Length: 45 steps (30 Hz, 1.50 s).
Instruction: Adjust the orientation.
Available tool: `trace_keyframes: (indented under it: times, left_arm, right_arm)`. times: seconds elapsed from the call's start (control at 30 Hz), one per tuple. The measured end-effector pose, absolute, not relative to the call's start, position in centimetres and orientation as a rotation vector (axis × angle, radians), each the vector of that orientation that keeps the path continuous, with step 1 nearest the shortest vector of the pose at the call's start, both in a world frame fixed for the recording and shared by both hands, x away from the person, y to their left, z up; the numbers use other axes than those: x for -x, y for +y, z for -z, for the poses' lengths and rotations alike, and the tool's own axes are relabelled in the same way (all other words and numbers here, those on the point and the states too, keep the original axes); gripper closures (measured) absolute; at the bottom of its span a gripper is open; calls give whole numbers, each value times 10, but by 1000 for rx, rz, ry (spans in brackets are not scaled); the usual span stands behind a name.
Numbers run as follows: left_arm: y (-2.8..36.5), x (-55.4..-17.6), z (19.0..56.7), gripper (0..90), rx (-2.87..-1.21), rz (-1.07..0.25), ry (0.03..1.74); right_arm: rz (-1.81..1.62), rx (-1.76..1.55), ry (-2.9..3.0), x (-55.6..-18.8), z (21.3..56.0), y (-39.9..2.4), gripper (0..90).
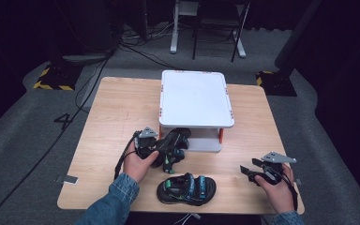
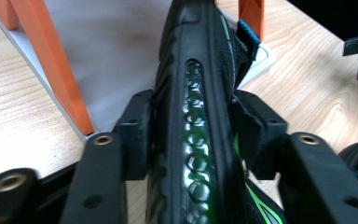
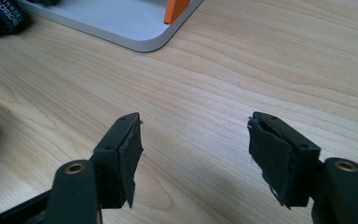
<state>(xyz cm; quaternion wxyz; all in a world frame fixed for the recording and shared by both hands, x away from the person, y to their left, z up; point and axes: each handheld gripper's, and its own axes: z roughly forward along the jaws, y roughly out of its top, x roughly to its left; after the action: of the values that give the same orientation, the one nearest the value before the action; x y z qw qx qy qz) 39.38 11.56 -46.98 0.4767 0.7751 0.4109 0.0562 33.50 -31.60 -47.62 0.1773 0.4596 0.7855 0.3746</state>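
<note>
Black rubber and green trim mark the sandal [image 2: 200, 116] that is carried on edge by the left gripper [image 1: 161, 152], its sole seen between the two pads [image 2: 137, 130] in the left gripper view. The pads lie against both sides of the sole, so it is judged to be pinched, though not tightly. Its toe end is pushed in between the orange posts [image 2: 58, 70] of the white two-tier rack [image 1: 194, 98], over the lower shelf [image 2: 116, 42]. The step in hand is taken to be the setting of this sandal on that shelf. It is best done by sliding the shoe further in along the gap, kept clear of both posts, and by tipping the sole flat onto the shelf before the grip is let go fully (a release while it stands on edge would likely let it topple out). The second sandal [image 1: 186, 188] is left lying flat on the wooden table [image 1: 112, 108] near the front edge. The right gripper [image 1: 248, 171] is held low over the table at the right, its jaws spread with nothing between them.
</note>
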Motion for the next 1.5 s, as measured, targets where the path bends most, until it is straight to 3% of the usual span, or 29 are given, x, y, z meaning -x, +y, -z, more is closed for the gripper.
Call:
trace_keyframes:
  times: [0.07, 0.17, 0.43, 0.7, 0.93, 1.03, 1.17, 1.5]
  left_arm:
    - [116, -390, 463, 380, -1865, -200, 966]
    - [120, -386, 452, 316, -1852, -324, 927]
    - [143, -357, 441, 298, -1978, -330, 906]
    - [136, -338, 454, 354, -2152, -334, 894]
    - [124, -338, 477, 538, -2220, -370, 927]
    - [121, -338, 475, 549, -2234, -383, 948]
    - [119, -338, 470, 563, -2219, -385, 1000]
    - [110, -365, 457, 584, -1989, -125, 1161]
  right_arm:
    - [-1060, -1298, 2222, -335, 476, -317, 354]
    - [-1063, -1299, 2221, -336, 476, -318, 354]
    - [-1068, -1289, 2229, -341, 475, -316, 354]
    - [-1076, -1254, 2262, -348, 475, -307, 352]
    - [-1077, -1244, 2279, -353, 477, -302, 350]
    - [-1080, -1241, 2281, -352, 477, -302, 349]
    - [-1076, -1246, 2281, -352, 478, -303, 349]
    - [-1054, -1257, 2288, -349, 481, -302, 349]
